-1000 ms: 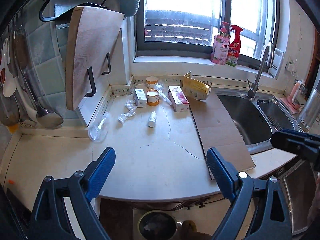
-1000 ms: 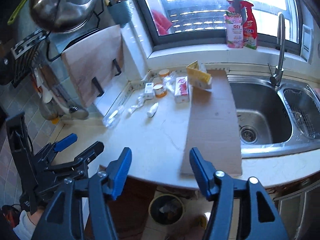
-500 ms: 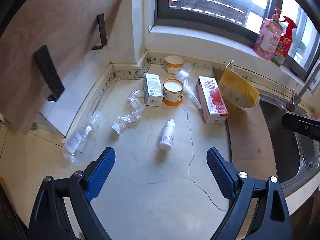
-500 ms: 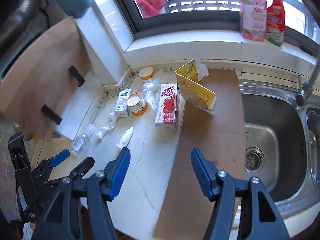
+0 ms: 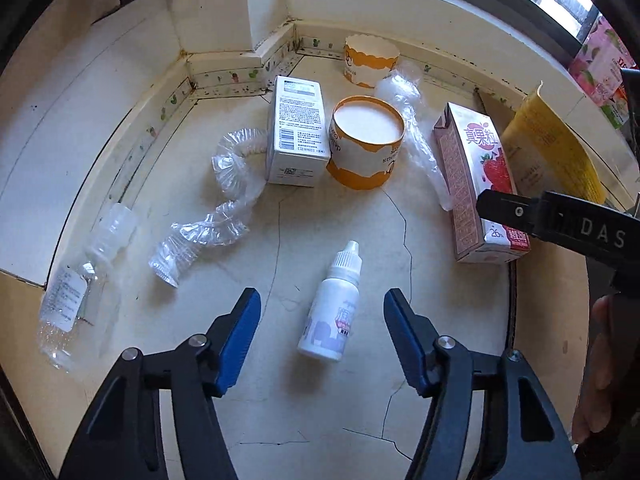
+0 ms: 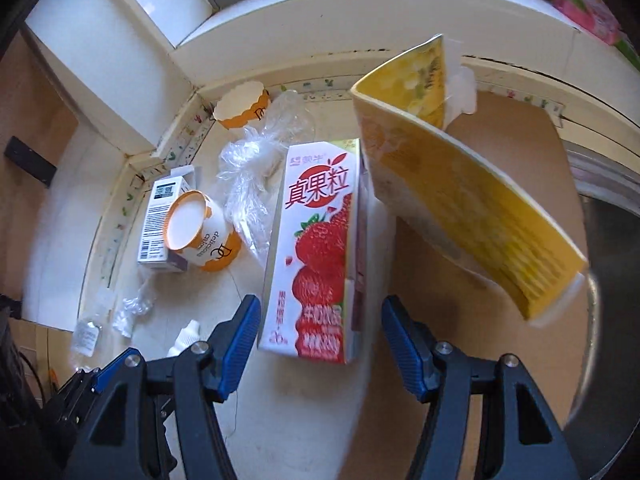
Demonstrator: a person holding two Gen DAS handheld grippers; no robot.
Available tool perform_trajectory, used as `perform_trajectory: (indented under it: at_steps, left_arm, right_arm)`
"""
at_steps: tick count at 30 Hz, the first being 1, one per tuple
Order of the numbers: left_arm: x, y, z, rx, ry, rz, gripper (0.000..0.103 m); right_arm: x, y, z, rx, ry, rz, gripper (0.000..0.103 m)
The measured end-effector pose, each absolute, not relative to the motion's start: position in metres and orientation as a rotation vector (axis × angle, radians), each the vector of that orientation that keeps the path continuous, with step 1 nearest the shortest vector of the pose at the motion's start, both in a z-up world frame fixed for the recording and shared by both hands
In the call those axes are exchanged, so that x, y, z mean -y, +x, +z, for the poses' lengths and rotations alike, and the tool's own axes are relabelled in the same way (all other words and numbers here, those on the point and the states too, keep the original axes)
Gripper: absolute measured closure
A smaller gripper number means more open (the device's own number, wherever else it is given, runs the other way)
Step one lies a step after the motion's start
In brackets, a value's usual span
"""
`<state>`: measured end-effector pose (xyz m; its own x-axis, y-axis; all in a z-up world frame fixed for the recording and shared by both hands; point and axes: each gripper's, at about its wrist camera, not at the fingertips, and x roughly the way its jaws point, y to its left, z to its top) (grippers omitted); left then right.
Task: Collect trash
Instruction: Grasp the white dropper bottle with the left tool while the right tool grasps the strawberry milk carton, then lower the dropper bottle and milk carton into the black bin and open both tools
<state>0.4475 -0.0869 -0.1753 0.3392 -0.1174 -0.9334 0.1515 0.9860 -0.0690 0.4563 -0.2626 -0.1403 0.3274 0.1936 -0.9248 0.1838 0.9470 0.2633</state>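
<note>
Trash lies scattered on a cracked cream countertop point(image 5: 320, 420). A small white dropper bottle point(image 5: 332, 312) lies between the blue pads of my left gripper point(image 5: 322, 320), whose jaws are closing without touching it. My right gripper point(image 6: 320, 328) hangs open over the near end of a strawberry milk carton point(image 6: 320, 248), pads apart from it on both sides. The carton point(image 5: 476, 176) also shows in the left wrist view, with the right gripper's black finger in front of it. A yellow pouch point(image 6: 460, 200) leans beside the carton.
Near the corner lie a white box point(image 5: 298, 128), two orange paper cups point(image 5: 366, 142) point(image 5: 370, 60), crumpled clear plastic point(image 5: 228, 204) and a clear bottle point(image 5: 80, 280). A brown cardboard sheet point(image 6: 500, 300) covers the counter right of the carton, toward the sink point(image 6: 616, 280). A person's hand point(image 5: 604, 368) shows at right.
Both grippers have dropped from above the counter edge toward the trash. The left one now straddles the dropper bottle with its jaws narrower; the right one straddles the strawberry carton.
</note>
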Motion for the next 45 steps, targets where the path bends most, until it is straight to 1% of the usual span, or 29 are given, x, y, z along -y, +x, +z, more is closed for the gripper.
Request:
perform_trajectory:
  at_steps: [3,5,8,15,22,29,38,45]
  left_arm:
    - [0.09,0.451,-0.183,-1.223,0.03,-0.173,0.052]
    - [0.09,0.451,-0.187,-1.229,0.029,-0.173,0.067]
    - [0.089,0.452,-0.192,-1.234,0.012,-0.169,0.077]
    - [0.08,0.451,-0.194,-1.221,-0.059,-0.174,0.079]
    - [0.072,0.431,-0.183,-1.185,-0.068,-0.187,0.08]
    - [0.055,0.38,-0.159,-1.16,-0.059,-0.224,0.08]
    - [0.009,0.29,-0.133,-1.141,-0.033,-0.301,0.08]
    - [-0.029,0.22,-0.118,-1.111,-0.043,-0.349,0.08]
  right_arm:
    - [0.255,0.463,-0.149,-1.256,0.326,0.015,0.04]
    - [0.25,0.466,-0.153,-1.251,0.3,0.008,0.04]
    - [0.246,0.469,-0.158,-1.25,0.273,-0.002,0.04]
    - [0.247,0.461,-0.155,-1.2,0.283,-0.025,0.044]
    - [0.252,0.428,-0.134,-1.149,0.341,0.009,0.045]
    - [0.251,0.381,-0.111,-1.131,0.417,0.027,0.045]
    - [0.227,0.279,-0.077,-1.099,0.444,0.016,0.045]
    - [0.186,0.191,-0.058,-1.099,0.434,0.03,0.045]
